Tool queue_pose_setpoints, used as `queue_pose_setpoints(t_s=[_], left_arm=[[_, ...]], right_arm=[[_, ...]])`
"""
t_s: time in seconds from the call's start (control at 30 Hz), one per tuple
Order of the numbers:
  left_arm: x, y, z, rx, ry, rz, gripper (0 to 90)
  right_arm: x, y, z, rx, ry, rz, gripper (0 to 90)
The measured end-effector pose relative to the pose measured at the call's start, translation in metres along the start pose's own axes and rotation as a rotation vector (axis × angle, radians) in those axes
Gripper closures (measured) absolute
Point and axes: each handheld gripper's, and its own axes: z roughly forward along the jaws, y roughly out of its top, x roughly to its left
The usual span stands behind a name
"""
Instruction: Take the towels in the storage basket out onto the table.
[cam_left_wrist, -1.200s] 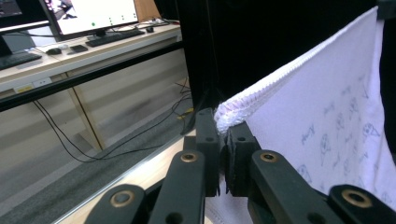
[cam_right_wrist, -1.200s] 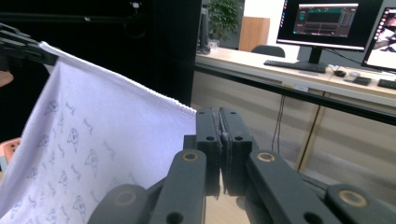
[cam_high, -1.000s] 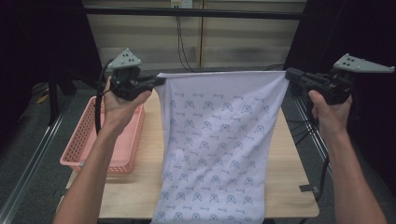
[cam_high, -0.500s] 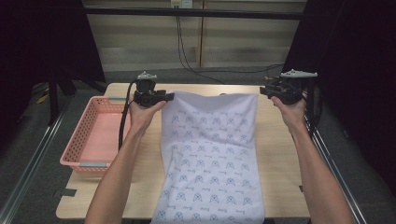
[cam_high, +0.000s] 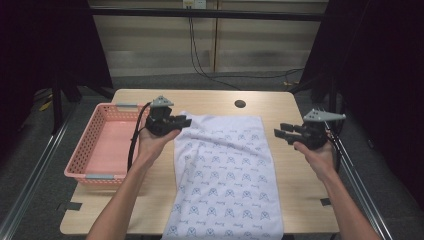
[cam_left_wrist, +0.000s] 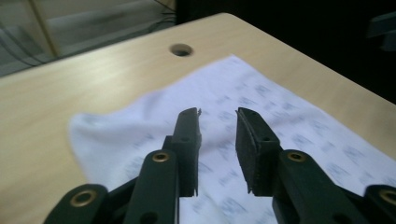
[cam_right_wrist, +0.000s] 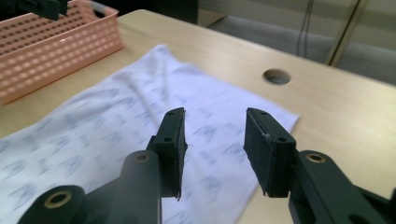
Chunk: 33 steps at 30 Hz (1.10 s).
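White cloth (cam_high: 225, 180) with a repeating blue print, spread flat on the wooden table (cam_high: 300, 200) beside the pink basket (cam_high: 107, 150), lightly wrinkled at its far edge. Left gripper (cam_high: 182, 121) and right gripper (cam_high: 281, 133): jaws just released, nothing between them.

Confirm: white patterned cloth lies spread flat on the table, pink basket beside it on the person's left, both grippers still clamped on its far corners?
Not quite. The cloth does lie spread on the table with the pink basket on the left, but neither gripper grips it. The left gripper and the right gripper have their jaws apart with nothing between them, as both gripper views show; both have just let go.
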Motion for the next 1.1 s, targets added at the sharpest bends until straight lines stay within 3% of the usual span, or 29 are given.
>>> queue_pose_setpoints(t_s=[0.13,0.23,0.4,0.57,0.73,0.87,1.03,1.1], left_arm=[[-0.022,-0.027,-0.011,0.019,-0.080,0.018,74.3],[-0.032,-0.050,-0.015,0.063,-0.104,0.023,76.2],[-0.042,-0.093,-0.020,0.135,-0.112,-0.010,78.3],[-0.051,-0.127,-0.030,0.174,-0.111,-0.023,80.2],[-0.052,-0.139,-0.027,0.213,-0.095,-0.026,80.7],[-0.044,-0.140,-0.021,0.224,-0.078,-0.048,79.4],[-0.040,-0.141,-0.015,0.234,-0.072,-0.063,78.1],[-0.041,-0.141,-0.013,0.243,-0.065,-0.065,78.1]], right_arm=[[0.023,-0.030,-0.009,0.045,0.055,0.009,56.8],[0.043,-0.055,-0.011,0.112,0.091,-0.011,56.7],[0.061,-0.090,-0.011,0.201,0.100,0.005,55.3],[0.065,-0.112,-0.009,0.265,0.097,0.005,51.0],[0.074,-0.117,0.003,0.323,0.102,-0.045,49.5],[0.079,-0.120,0.006,0.341,0.067,-0.145,57.8],[0.072,-0.121,0.000,0.344,0.065,-0.134,80.2],[0.065,-0.122,-0.004,0.346,0.071,-0.108,83.4]])
